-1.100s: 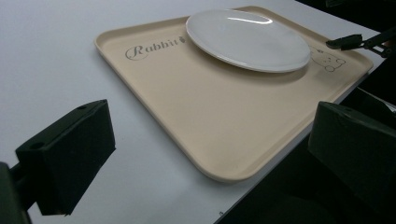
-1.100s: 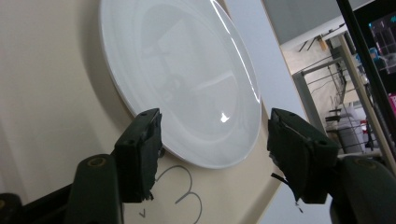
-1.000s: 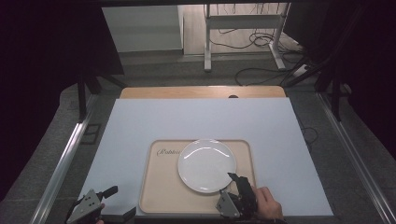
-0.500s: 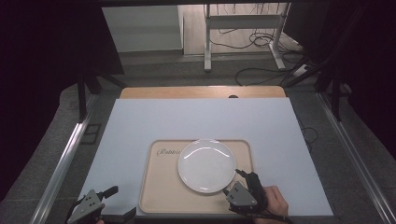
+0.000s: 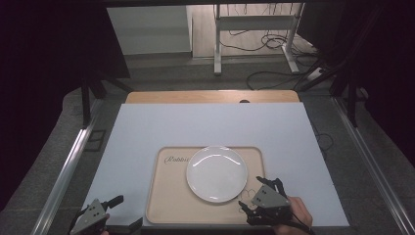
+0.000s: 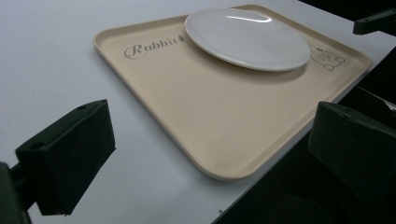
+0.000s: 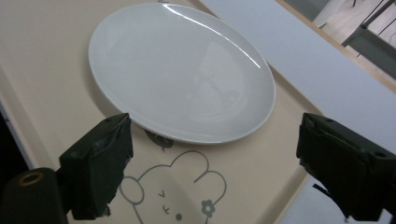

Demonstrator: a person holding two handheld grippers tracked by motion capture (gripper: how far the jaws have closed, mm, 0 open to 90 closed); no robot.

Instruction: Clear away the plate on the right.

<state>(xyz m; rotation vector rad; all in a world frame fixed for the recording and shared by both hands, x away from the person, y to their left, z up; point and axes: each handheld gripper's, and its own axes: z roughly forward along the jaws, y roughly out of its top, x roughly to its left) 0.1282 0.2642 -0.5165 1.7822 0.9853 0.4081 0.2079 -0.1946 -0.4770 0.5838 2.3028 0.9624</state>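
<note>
Plate [image 5: 217,173] rests on "Rabbit" tray [image 5: 169,196]; both tongs spread, right tongs [image 5: 260,197] just opening, empty.

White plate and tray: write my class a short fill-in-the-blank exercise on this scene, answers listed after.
1. The white plate rests on a beige ____.
2. The word printed on the tray reads ____.
3. The right gripper has its fingers ____, with nothing between them.
Answers: tray; Rabbit; open
</note>
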